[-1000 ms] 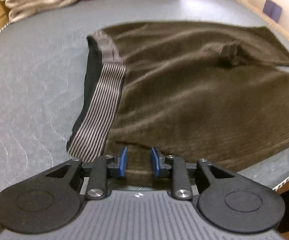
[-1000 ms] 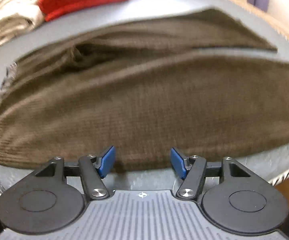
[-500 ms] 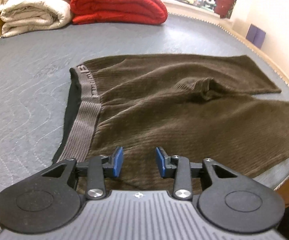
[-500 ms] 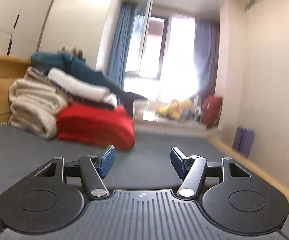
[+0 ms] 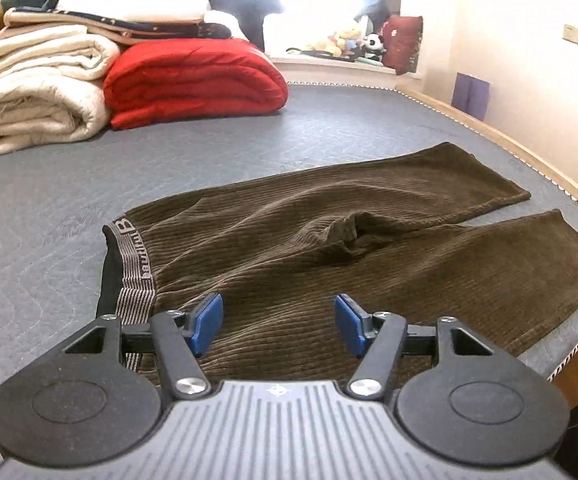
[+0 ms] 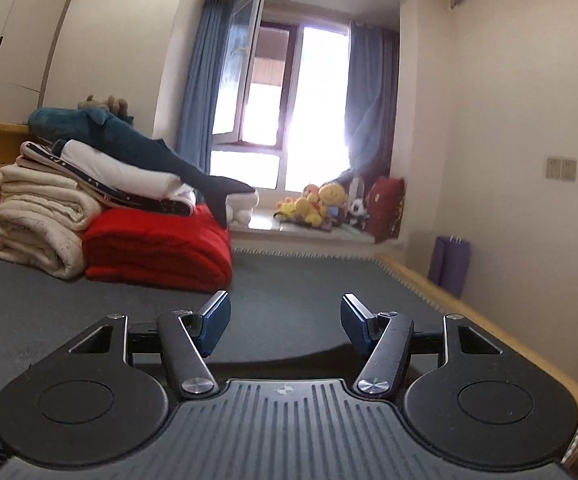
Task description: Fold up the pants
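Note:
Brown corduroy pants lie spread flat on the grey mattress, with the striped grey waistband at the left and the two legs running to the right. My left gripper is open and empty, held above the near edge of the pants by the waistband. My right gripper is open and empty, raised and level, facing the window. The pants do not show in the right wrist view, apart from a dark bit at the lower left corner.
A stack of folded blankets stands at the far left: cream, red, with more bedding and a dark plush toy on top. The wooden bed edge runs along the right. A windowsill with toys lies beyond.
My left gripper has opened wide and lifted back from the pants. My right gripper has tilted up from the pants to face the room.

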A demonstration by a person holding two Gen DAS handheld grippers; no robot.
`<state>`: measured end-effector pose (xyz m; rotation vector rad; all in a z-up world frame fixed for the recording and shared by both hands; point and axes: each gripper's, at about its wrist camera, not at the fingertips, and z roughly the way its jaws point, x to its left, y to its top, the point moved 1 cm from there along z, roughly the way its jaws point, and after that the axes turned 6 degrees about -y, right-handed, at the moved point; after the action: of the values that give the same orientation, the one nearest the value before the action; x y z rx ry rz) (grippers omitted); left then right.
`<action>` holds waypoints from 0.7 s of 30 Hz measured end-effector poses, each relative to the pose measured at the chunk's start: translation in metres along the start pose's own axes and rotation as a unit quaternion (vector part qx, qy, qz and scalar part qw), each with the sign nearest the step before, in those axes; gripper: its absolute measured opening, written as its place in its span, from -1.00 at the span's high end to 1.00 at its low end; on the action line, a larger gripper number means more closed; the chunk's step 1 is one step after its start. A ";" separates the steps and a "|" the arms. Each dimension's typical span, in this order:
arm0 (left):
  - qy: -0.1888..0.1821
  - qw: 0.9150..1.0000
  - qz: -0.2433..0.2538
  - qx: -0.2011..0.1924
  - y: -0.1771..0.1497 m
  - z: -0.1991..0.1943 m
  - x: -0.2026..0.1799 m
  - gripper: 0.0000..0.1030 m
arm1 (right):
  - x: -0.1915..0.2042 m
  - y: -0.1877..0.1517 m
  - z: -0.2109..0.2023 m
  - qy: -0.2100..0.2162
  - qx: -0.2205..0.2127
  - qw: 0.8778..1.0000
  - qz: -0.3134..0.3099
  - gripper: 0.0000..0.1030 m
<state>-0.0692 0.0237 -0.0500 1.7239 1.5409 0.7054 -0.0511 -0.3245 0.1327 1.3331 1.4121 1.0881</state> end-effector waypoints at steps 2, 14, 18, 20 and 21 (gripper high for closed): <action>-0.014 1.000 0.006 -0.002 -0.001 -0.002 0.000 -0.31 | 0.001 -0.010 0.007 0.012 0.006 1.000 -0.008 -0.22; -0.019 1.000 -0.013 0.004 0.034 -0.025 0.033 0.87 | 0.011 -0.086 0.084 0.101 0.095 0.989 0.048 0.36; -0.008 0.997 -0.075 0.017 0.061 -0.002 0.066 0.87 | 0.021 -0.114 0.106 0.110 0.119 0.984 0.074 0.46; 0.006 0.997 -0.074 0.020 0.079 0.016 0.079 0.86 | 0.027 -0.124 0.116 0.115 0.148 0.980 0.073 0.45; 0.011 0.997 -0.069 0.022 0.089 0.026 0.084 0.86 | 0.030 -0.126 0.119 0.121 0.155 0.978 0.068 0.45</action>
<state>0.0166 0.0998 0.0007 1.6277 1.6829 0.6268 0.0359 -0.2963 -0.0175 1.5785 1.7467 1.1870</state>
